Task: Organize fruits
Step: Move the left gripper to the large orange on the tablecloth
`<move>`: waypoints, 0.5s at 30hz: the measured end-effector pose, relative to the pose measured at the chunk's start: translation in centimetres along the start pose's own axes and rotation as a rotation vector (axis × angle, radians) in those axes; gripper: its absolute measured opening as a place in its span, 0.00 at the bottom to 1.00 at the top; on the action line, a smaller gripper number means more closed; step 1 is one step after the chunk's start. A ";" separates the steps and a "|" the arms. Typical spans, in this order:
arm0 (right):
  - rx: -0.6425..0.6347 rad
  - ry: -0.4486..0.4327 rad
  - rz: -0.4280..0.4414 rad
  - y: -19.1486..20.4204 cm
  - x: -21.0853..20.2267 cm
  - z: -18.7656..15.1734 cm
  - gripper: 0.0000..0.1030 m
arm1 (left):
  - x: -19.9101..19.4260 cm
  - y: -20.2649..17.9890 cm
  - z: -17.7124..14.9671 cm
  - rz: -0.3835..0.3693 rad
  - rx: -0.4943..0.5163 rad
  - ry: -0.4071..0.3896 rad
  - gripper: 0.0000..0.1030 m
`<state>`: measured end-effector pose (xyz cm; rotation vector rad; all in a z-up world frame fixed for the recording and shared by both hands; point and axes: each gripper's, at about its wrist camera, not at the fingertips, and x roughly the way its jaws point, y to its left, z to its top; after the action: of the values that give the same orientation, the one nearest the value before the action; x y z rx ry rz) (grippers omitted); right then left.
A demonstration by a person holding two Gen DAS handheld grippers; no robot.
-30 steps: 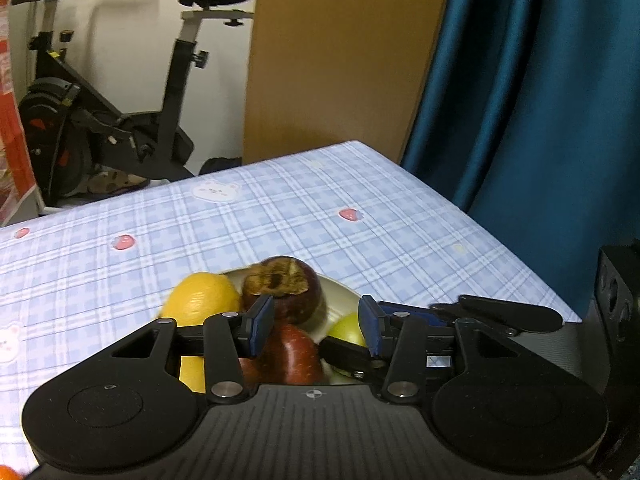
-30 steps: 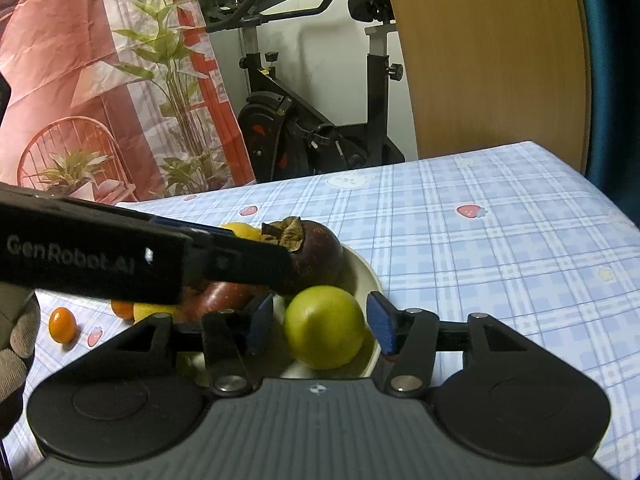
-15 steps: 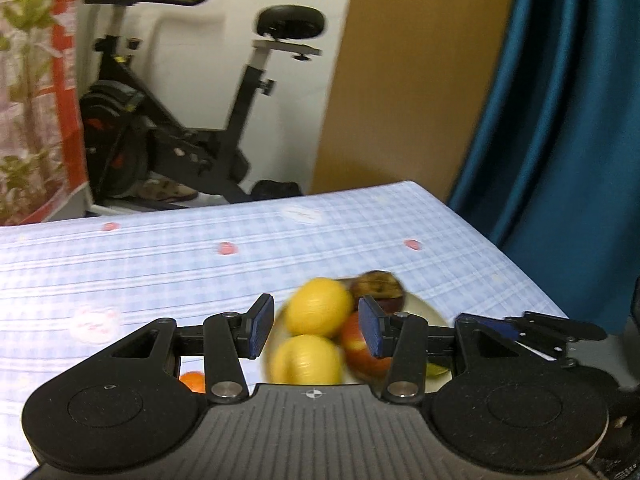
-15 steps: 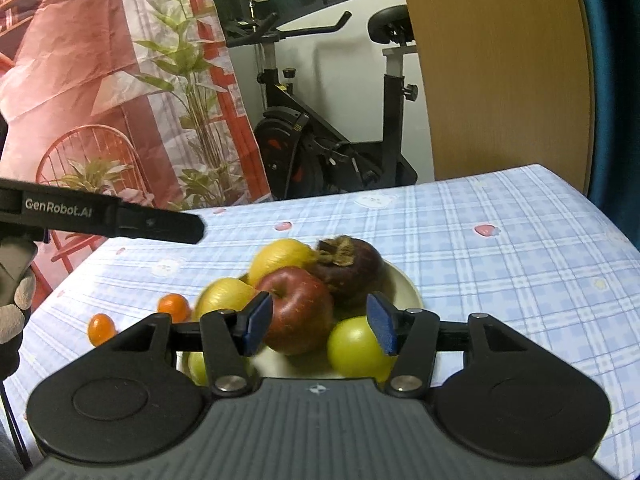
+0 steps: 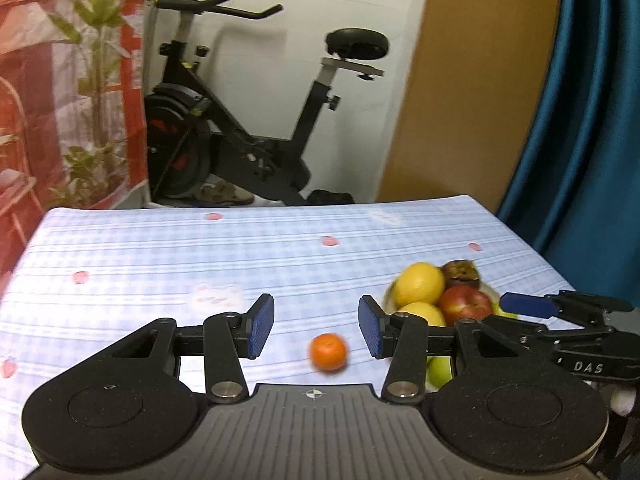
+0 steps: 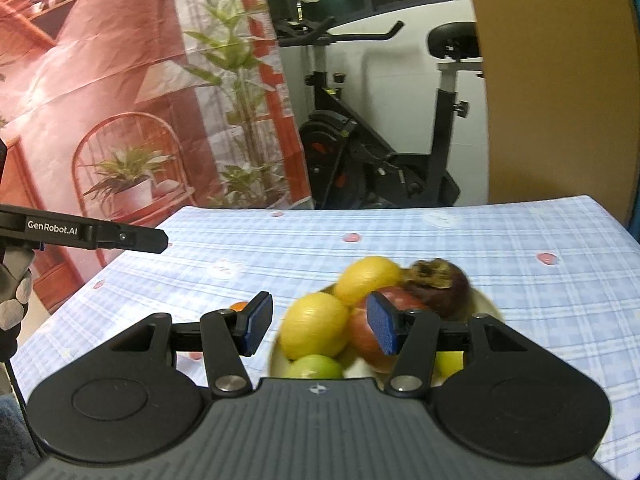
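Left wrist view: left gripper [image 5: 316, 330] at lower centre, blue pads apart, nothing clamped; small orange fruit [image 5: 328, 352], blurred, seen in the gap between the pads, lying on the blue checked tablecloth [image 5: 160, 264], touching neither pad. Right of centre: pale plate [image 5: 490, 290] heaped with two lemons [image 5: 420, 282], a red apple [image 5: 466, 304], a dark brown-capped fruit [image 5: 460, 272] and a green fruit partly hidden behind the right-hand finger. Far right edge: right gripper, one blue pad showing, just beside the plate. Right wrist view: right gripper [image 6: 320, 326] at lower centre, pads apart and empty; plate [image 6: 486, 304] behind and to the right of the gap, with lemons [image 6: 314, 326], apple [image 6: 368, 336], dark fruit [image 6: 438, 282] and a green fruit [image 6: 316, 366] at the near rim; a second orange fruit [image 6: 239, 306] barely visible behind the left-hand finger. Left edge, mid-height: left gripper arm marked "GenRobot.AI", with a gloved hand [image 6: 14, 300] below it. Upper background, both views: exercise bike [image 5: 248, 120], printed plant backdrop [image 5: 60, 80], wooden panel [image 5: 480, 80]; teal curtain [image 5: 592, 120] at upper right of the left view.
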<state>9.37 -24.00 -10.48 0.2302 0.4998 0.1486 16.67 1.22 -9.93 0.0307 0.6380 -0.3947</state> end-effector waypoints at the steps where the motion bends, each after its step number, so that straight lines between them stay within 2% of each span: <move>1: -0.006 0.004 0.006 0.5 0.2 0.0 0.54 | -0.1 0.5 -0.1 0.007 -0.004 0.000 0.48; 9: -0.064 0.032 0.050 3.7 1.7 0.2 0.54 | -1.9 4.6 -1.0 0.051 -0.051 -0.002 0.48; 15: -0.106 0.053 0.071 5.9 2.9 -0.1 0.54 | -1.6 5.7 -2.1 0.049 -0.073 0.021 0.48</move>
<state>11.36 -17.77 -10.40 0.1406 0.5355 0.2499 16.39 7.34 -11.18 -0.0194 0.6705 -0.3236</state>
